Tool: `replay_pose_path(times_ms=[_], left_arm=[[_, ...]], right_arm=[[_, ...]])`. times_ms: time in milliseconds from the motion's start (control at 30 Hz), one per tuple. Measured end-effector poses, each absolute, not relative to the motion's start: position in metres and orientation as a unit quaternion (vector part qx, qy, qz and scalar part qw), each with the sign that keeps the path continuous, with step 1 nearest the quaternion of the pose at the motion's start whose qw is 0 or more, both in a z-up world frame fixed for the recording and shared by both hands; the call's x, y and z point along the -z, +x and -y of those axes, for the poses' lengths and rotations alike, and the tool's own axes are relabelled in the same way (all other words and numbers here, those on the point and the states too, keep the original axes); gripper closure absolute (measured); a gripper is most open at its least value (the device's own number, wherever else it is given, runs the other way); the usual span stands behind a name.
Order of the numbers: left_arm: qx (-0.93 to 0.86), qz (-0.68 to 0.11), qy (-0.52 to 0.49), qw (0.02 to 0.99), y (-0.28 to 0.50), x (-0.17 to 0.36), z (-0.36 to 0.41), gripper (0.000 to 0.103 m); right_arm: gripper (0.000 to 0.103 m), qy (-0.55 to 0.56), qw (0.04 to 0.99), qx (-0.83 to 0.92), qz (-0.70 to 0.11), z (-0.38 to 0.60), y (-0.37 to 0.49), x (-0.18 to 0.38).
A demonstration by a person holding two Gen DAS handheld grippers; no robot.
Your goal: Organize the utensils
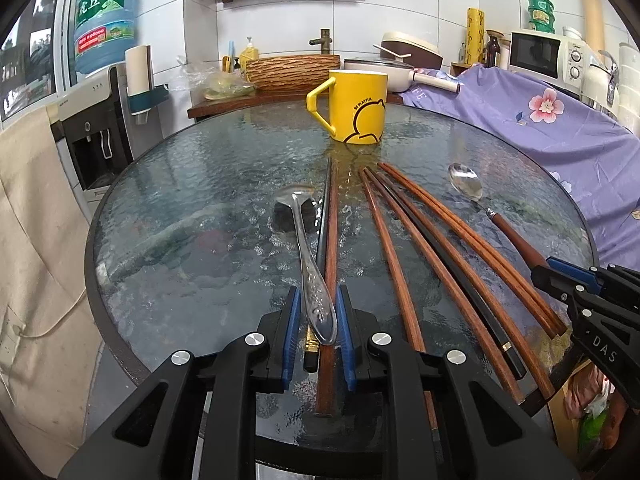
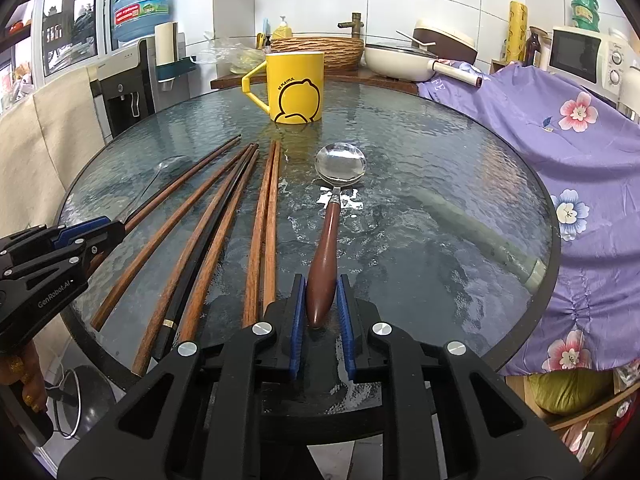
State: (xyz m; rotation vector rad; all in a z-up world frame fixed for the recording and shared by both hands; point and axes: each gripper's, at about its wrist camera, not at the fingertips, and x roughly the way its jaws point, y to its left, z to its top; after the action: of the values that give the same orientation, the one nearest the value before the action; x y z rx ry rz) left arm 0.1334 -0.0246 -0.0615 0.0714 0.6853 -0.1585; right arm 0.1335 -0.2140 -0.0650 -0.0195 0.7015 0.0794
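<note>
**Both grippers set at spoon handles**

Your round glass table (image 1: pixel 180 208) carries everything. The yellow mug (image 1: pixel 357 106) stands upright at the far side. Brown and black chopsticks (image 1: pixel 432 248) lie fanned between the spoons, tips toward the mug. The wood-handled spoon (image 2: pixel 326 248) points its bowl at the mug; your right gripper (image 2: pixel 322 312) flanks its handle end, pads just beside it, whether gripping is unclear. The steel spoon (image 1: pixel 310 256) lies likewise; your left gripper (image 1: pixel 316 312) stands apart around its handle.
</note>
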Motion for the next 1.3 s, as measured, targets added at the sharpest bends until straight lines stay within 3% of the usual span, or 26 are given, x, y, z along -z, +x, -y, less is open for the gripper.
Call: replay_pose_path(times_ms=[1300], left_arm=[[0.073,-0.285,0.022,0.956,0.129,0.027,0.016,0.090]], right_arm=[[0.087,-0.028,0.955,-0.030,-0.295,0.220,0.126,0.041]])
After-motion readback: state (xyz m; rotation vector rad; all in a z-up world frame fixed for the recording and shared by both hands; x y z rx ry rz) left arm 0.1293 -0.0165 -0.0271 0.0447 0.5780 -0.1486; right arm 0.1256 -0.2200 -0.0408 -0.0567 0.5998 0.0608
